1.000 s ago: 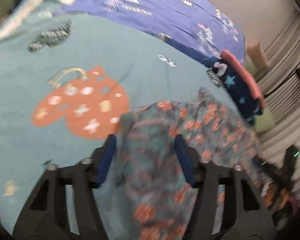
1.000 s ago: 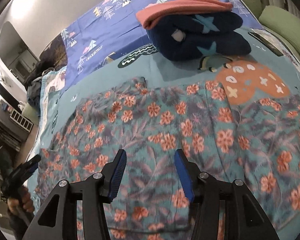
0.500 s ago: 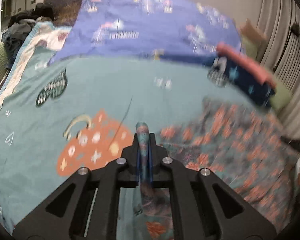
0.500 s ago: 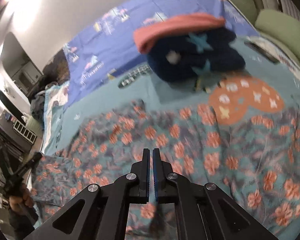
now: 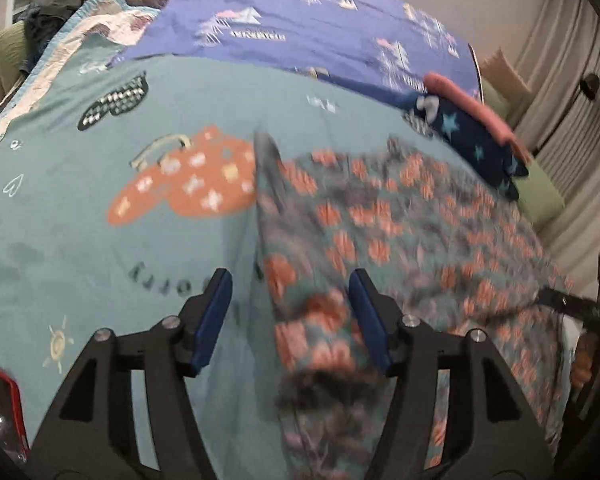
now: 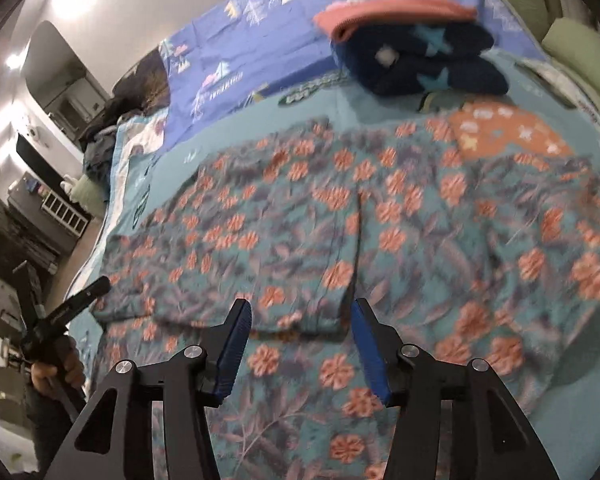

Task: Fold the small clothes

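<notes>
1. Releasing after a fold, by my reading: the floral garment [image 6: 380, 216] lies spread on the teal bedspread [image 5: 100, 208], one flap already laid over itself near its lower edge.
2. Left gripper [image 5: 290, 314]: jaws have just been opening and stand spread; a blurred bunch of the garment's edge sits between the pads, not pinched.
3. Right gripper [image 6: 300, 344]: jaws have just been opening too, now apart above the folded flap, gripping nothing.
4. Both grippers point steeply down at the bed.
5. Next move likely calls for taking a fresh edge or corner and carrying it across.
6. Folded navy star clothes [image 6: 420, 60] with a pink piece on top sit beyond the garment, apart from it.
</notes>
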